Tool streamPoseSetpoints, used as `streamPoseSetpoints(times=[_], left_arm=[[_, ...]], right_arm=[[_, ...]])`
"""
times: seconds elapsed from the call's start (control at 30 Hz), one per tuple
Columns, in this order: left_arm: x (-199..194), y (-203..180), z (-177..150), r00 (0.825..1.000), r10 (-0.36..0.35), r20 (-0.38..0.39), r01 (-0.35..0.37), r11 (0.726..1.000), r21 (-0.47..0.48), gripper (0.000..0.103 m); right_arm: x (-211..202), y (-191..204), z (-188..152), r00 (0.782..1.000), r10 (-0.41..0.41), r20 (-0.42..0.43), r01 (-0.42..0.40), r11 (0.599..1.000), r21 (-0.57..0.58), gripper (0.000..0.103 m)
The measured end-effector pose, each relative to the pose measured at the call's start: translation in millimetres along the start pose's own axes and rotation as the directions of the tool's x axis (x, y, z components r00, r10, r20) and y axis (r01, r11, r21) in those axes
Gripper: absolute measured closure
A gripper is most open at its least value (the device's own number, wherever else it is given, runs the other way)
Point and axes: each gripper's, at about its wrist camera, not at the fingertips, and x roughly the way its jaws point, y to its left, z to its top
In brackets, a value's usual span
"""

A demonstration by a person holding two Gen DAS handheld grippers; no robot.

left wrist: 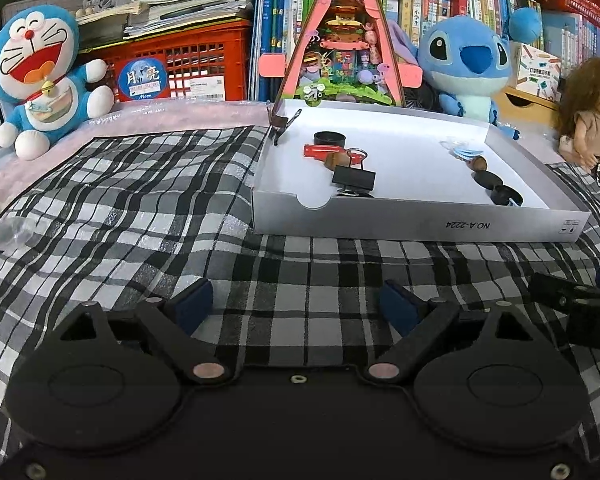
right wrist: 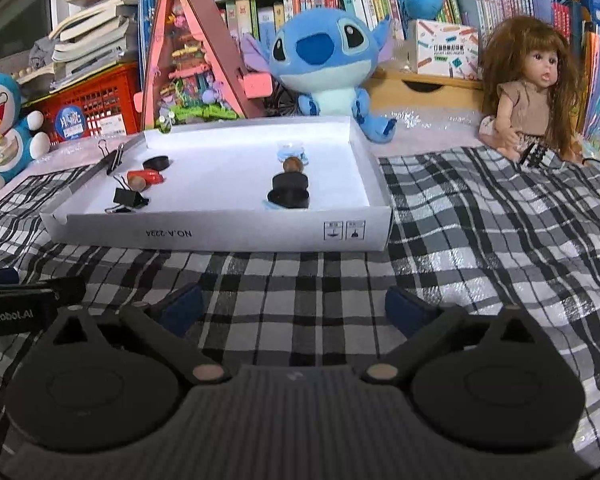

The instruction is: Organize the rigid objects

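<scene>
Checked cloth (left wrist: 140, 200) covers the surface, soft and wrinkled, so anything set on it may sit crooked. White box lid (left wrist: 416, 222) lies open side up on the cloth ahead of both tongs, low cardboard walls all round, a thumb notch cut in the near wall at its left end. Light and stiff, probably slides if nudged. All the task's small parts are inside it, in two groups. Left group: red piece (left wrist: 314, 151), black ring (left wrist: 329, 139), black binder clip (left wrist: 354, 179) near the front wall, brown nut-like piece (left wrist: 334, 159) touching the red one. Second binder clip (right wrist: 115, 159) is clamped on the left wall. Right group runs front to back: black rings (right wrist: 290, 192) stacked or touching, cannot tell which, then a brown ball (right wrist: 293, 165), then pale blue bits (right wrist: 290, 148) at the back. Handling guess: all light, hard and smooth. Take the clips across the black body, not the wire loops, which swing. Take rings across the outside. Round brown pieces likely roll, pinch dead centre. Left tongs (left wrist: 296, 306) wide apart, holding nothing, low over the cloth short of the box. Right tongs (right wrist: 294, 308) the same, spread fully, nothing between. Room: box middle is bare, cloth left and right of the box is free. Plush toys and a doll (right wrist: 534, 88) crowd the back edge, so come in over the near wall and clear it.
</scene>
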Motion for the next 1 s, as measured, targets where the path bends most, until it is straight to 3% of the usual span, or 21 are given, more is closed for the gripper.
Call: streamPoseSetpoints(times=[0.4,1.0], left_arm=[[3.4,-2.6,-0.1,1.000,0.004,-0.021,-0.003,1.000,0.016,0.001],[4.0,-2.9,0.1,1.000,0.004,-0.023,-0.004,1.000,0.018,0.000]], right_arm=[[7.4,2.3,-0.3,0.999,-0.012,-0.048,0.012,1.000,-0.009,0.000],[9.4,3.5,0.1,0.998,-0.021,-0.056,0.019,1.000,-0.023,0.000]])
